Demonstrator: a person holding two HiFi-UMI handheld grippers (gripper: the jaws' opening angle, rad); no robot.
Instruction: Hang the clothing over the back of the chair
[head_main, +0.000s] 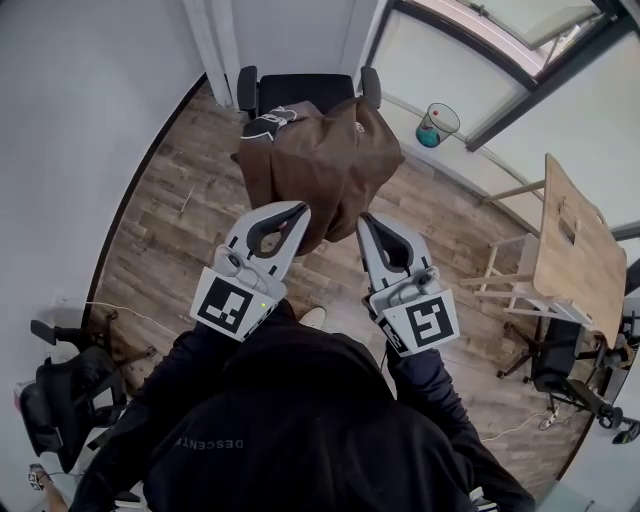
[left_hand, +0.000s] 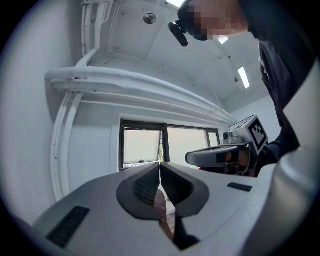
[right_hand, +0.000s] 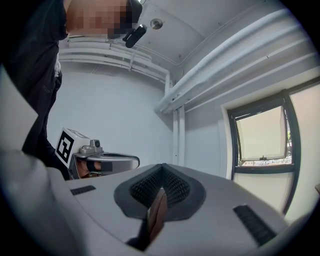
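Head view shows the brown jacket hanging in the air by the black office chair. The left gripper and the right gripper are each squeezed tight on its near edge. I think this is the carrying step, and next the jacket must go up and over the chair back. The person's dark top has letters that look like DESCENTE, but the jacket's white mark is too small to read.

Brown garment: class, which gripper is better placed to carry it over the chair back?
Left, though barely: the left gripper lines up nearer the middle of the chair. The right gripper also pinches the brown garment, so probably both move together.
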